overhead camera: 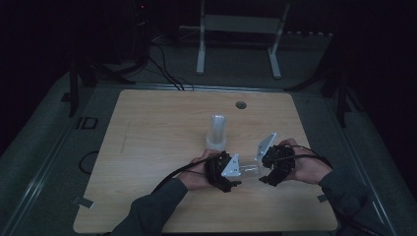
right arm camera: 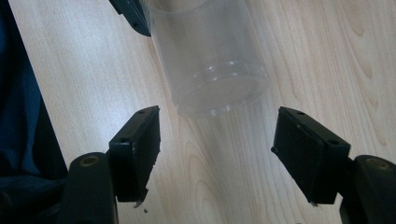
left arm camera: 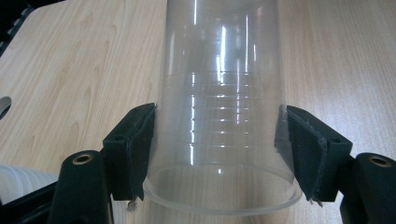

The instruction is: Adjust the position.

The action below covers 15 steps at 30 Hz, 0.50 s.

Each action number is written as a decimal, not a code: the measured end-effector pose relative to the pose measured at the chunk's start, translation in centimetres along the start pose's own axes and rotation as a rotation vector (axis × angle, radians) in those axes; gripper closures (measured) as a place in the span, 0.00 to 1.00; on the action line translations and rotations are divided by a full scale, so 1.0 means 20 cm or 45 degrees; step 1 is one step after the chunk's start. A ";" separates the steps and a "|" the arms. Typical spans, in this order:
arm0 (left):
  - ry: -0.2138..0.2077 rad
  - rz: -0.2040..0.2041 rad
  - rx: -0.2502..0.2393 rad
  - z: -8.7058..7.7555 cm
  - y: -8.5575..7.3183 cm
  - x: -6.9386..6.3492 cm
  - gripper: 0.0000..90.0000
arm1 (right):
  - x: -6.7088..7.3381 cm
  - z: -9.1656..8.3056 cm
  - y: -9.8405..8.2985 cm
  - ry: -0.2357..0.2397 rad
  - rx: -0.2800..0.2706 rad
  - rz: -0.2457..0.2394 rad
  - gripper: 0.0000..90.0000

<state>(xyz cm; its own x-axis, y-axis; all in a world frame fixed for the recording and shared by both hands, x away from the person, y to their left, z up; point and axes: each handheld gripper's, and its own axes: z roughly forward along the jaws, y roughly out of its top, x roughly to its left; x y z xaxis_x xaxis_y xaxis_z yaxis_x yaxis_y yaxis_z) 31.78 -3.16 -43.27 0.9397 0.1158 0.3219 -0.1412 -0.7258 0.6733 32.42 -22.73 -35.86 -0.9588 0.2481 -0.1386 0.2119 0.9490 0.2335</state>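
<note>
Clear cup [left arm camera: 219, 135] is clamped by left gripper [left arm camera: 219, 154] at table's [overhead camera: 147, 128] 6 o'clock edge; right gripper [right arm camera: 217, 154] jaws stand apart, nothing gripped. Risk judged: thin wall crushed by squeeze.

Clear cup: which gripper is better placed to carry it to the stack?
Left, probably. The left gripper has its pads pressed on the clear cup; the right gripper stands open, short of the cup's base. The stack stands just beyond.
</note>
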 end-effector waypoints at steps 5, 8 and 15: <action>-0.007 0.017 0.007 0.00 0.00 -0.01 0.34 | 0.00 0.02 0.01 0.009 0.010 -0.019 0.34; -0.009 0.020 0.008 0.00 0.01 -0.01 0.34 | 0.01 0.02 0.02 0.013 0.019 -0.025 0.33; -0.006 0.043 0.006 0.00 0.02 -0.03 0.34 | 0.02 0.04 0.03 0.029 0.030 -0.036 0.33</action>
<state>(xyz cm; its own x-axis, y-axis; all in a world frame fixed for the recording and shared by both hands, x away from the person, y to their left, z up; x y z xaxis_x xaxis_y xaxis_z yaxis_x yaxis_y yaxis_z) 31.12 -3.50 -43.31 0.9360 0.0881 0.3409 -0.1711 -0.7323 0.6591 32.40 -21.86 -36.52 -0.9684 0.2171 -0.1228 0.1890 0.9599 0.2071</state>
